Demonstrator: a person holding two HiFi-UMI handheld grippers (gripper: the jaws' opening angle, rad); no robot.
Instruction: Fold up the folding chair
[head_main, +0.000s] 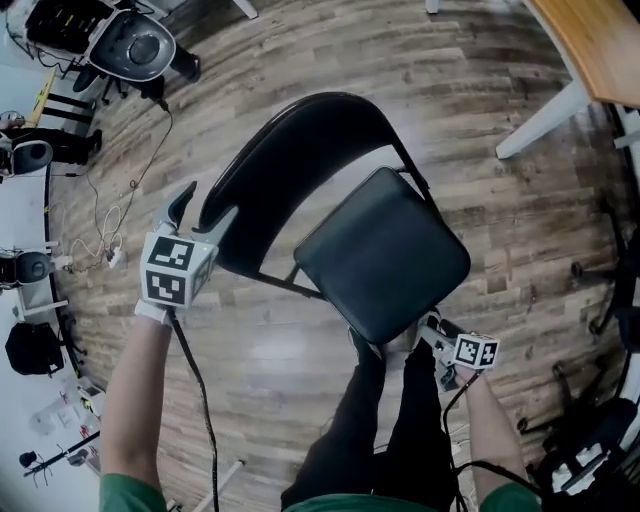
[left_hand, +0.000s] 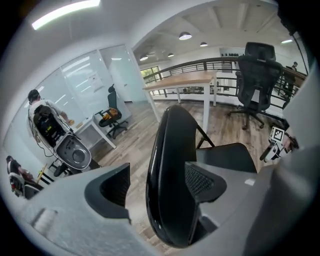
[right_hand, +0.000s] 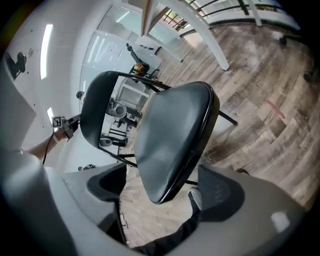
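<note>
Glossy backrest (left_hand: 170, 175), matt padded seat (head_main: 385, 255)

Partly out of sight
The chair seat (head_main: 385, 255) hides the legs below it; the wooden table (head_main: 590, 40), upper right, is cropped.

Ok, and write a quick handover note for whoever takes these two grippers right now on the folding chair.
Left gripper: open, backrest edge between its jaws, not clamped.
Right gripper: open, seat near edge between its jaws, not clamped.
Folding chair: stands unfolded on the wood floor, seat down.
Done: grippers in place, nothing folded.
Left: probably close both, swing the seat up to the backrest.
</note>
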